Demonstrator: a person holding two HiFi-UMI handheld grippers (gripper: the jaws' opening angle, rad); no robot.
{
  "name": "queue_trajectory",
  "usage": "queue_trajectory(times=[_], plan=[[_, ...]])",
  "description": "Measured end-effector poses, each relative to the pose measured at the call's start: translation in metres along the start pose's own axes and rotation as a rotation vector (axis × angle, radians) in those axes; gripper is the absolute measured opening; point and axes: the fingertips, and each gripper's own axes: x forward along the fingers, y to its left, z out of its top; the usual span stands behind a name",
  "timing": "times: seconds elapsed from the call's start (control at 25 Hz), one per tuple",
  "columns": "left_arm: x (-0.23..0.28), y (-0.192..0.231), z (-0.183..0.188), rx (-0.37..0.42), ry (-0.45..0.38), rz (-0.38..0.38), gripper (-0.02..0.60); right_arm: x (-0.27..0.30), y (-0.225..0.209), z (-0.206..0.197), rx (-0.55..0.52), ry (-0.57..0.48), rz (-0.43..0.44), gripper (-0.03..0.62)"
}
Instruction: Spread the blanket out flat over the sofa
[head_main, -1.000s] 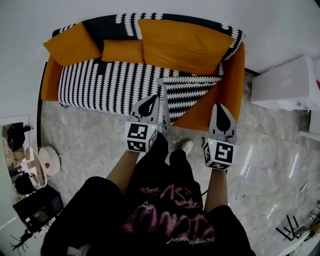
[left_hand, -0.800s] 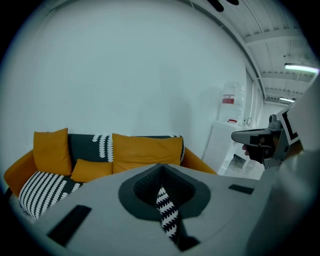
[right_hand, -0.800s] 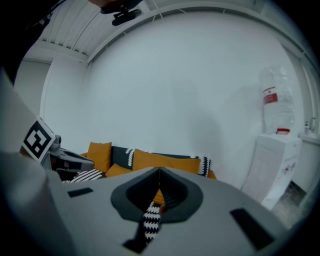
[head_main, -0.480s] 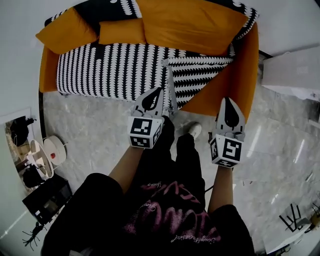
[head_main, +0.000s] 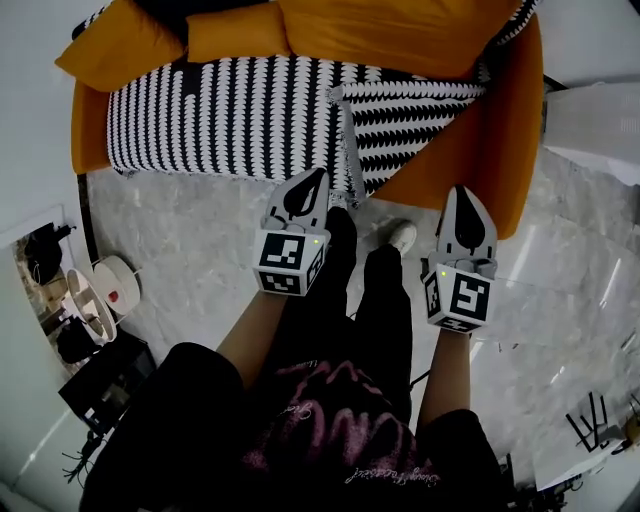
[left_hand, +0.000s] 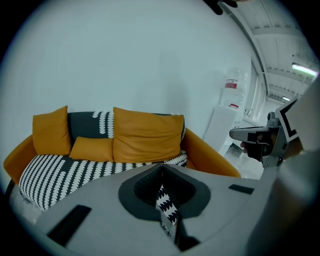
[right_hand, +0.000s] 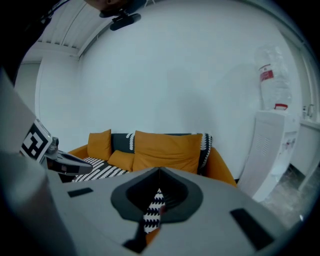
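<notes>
From the head view, you stand at the front of the sofa (head_main: 505, 150), on a pale marble floor (head_main: 190, 240), with one tool in each hand. The black-and-white blanket (head_main: 220, 115) covers most of the seat. Its right part is folded back in a triangle, so the orange seat and right arm are bare there. A narrow edge of the blanket runs down from that fold toward your left tool (head_main: 318, 178), which points at the seat's front edge. Your right tool (head_main: 463, 195) is just in front of the sofa's right arm. Three orange cushions (head_main: 400, 30) lean along the backrest.

In the left gripper view, your left tool's jaws are closed, pinching a strip of patterned blanket (left_hand: 166, 207) between them. Beyond them the blanket lies over the seat and part of the backrest behind the cushions. Your right tool (left_hand: 252, 136) shows at the right edge.

In the right gripper view, your right tool's jaws are likewise closed, with a strip of the same fabric (right_hand: 154, 206) caught between them and a bit of orange below it. Your left tool (right_hand: 67, 162) shows at the left. A white water dispenser (right_hand: 270, 150) stands right of the sofa, against the wall.
</notes>
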Motion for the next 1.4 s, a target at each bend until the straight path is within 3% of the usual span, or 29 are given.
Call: queue_trajectory(times=[0.44, 0.8, 0.84, 0.92, 1.16, 1.4], plan=[[0.019, 0.011, -0.028, -0.014, 0.055, 0.003, 0.012, 0.015, 0.003, -0.028, 0.013, 0.033, 0.019, 0.021], [0.078, 0.034, -0.05, 0.002, 0.124, -0.027, 0.015, 0.046, 0.002, -0.061, 0.016, 0.09, 0.035, 0.021], [0.086, 0.036, -0.052, 0.006, 0.131, -0.033, 0.025, 0.046, 0.0, -0.065, 0.019, 0.093, 0.033, 0.021], [0.103, 0.04, -0.056, 0.014, 0.147, -0.043, 0.123, 0.047, -0.005, -0.073, 0.022, 0.1, 0.031, 0.021], [0.16, 0.079, -0.073, 0.011, 0.197, -0.024, 0.157, 0.063, -0.002, -0.101, 0.044, 0.155, 0.021, 0.021], [0.213, 0.104, -0.096, 0.062, 0.242, -0.03, 0.181, 0.072, 0.002, -0.133, 0.047, 0.191, 0.028, 0.021]])
